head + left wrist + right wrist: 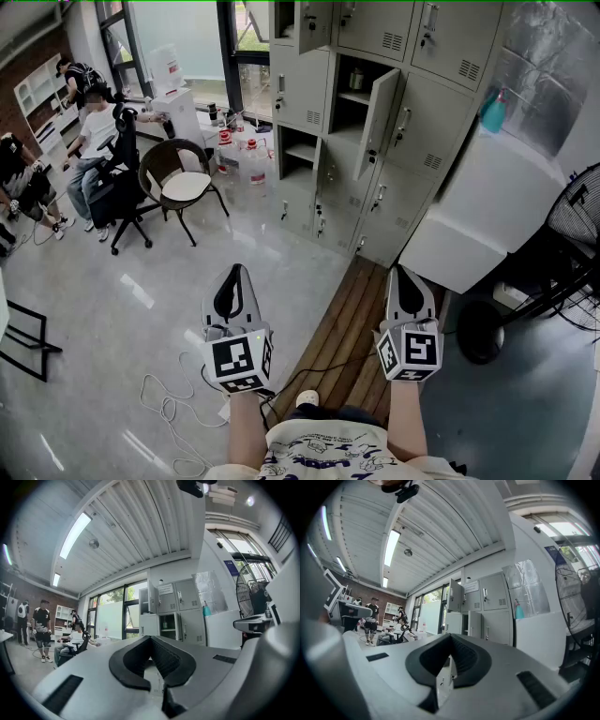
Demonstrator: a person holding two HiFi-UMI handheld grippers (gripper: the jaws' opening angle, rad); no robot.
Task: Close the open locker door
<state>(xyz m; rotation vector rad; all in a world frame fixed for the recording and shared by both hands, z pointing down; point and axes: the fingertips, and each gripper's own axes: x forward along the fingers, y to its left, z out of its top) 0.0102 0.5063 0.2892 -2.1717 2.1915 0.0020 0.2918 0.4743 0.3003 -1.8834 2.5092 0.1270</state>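
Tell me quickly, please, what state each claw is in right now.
Left claw: closed, holding nothing.
Right claw: closed, holding nothing.

Head view: high, looking steeply down and forward at the lockers (427,150), well apart.
Gripper views: low, level, facing the same lockers.
Shared: open locker door (378,120).

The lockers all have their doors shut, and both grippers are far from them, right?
Not quite. The head view shows a locker door swung open. The left gripper and right gripper are indeed far from the lockers.
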